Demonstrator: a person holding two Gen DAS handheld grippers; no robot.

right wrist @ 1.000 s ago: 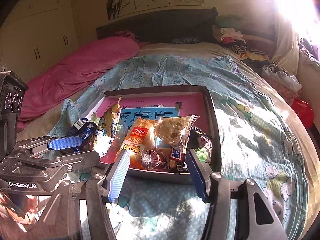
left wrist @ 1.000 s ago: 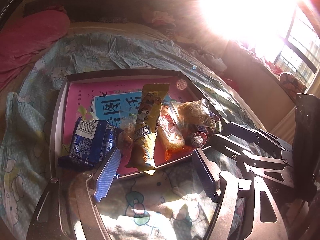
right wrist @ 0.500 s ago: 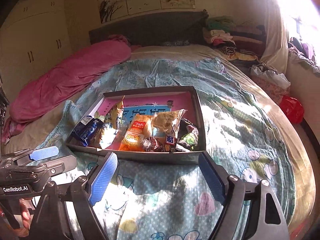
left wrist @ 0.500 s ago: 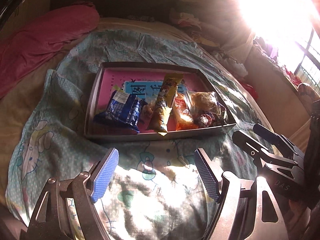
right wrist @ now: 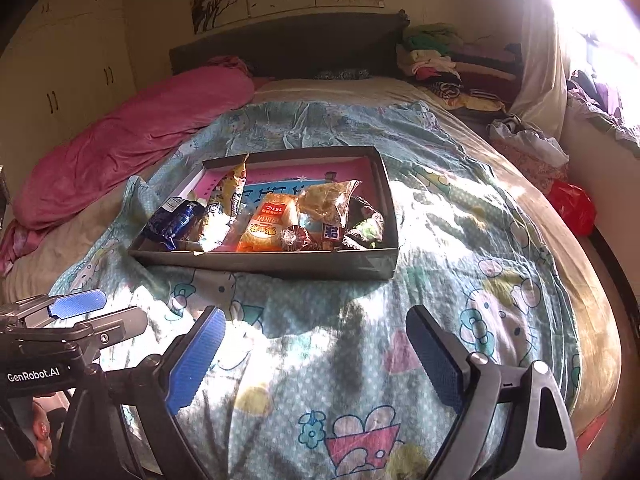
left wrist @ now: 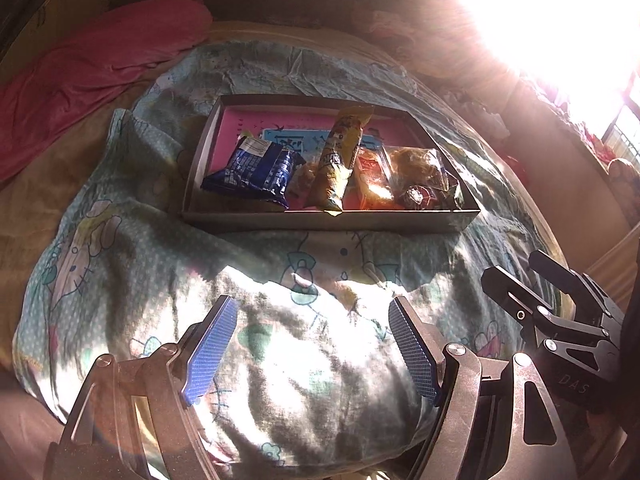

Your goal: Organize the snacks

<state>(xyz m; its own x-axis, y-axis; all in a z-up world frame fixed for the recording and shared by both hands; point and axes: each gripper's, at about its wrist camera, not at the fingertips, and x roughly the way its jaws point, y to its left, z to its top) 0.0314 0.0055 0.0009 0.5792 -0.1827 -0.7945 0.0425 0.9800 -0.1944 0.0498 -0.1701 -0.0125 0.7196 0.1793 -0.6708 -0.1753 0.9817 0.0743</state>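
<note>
A shallow dark box (left wrist: 328, 222) (right wrist: 280, 266) with a pink floor lies on the bed. Inside sit a blue packet (left wrist: 252, 170) (right wrist: 174, 222), a tall yellow packet (left wrist: 340, 156) (right wrist: 224, 208), an orange packet (left wrist: 370, 184) (right wrist: 266, 224), a clear bag of yellow snacks (left wrist: 418, 164) (right wrist: 328, 200) and small wrapped sweets (right wrist: 296, 238). My left gripper (left wrist: 314, 346) hangs open over the blanket, well short of the box, with nothing between its fingers. My right gripper (right wrist: 316, 358) is also short of the box; its jaws are opening and nothing lies between them.
A cartoon-print teal blanket (right wrist: 440, 240) covers the bed. A pink duvet (right wrist: 132, 140) lies at the left, piled clothes (right wrist: 448, 68) at the headboard's right, a red bag (right wrist: 572, 208) beside the bed. Strong window glare (left wrist: 560, 8) washes out the upper right.
Both grippers have pulled back from the box, which now looks smaller and farther. The right jaws have widened from around the snacks to well apart. The snacks stay in the box.
</note>
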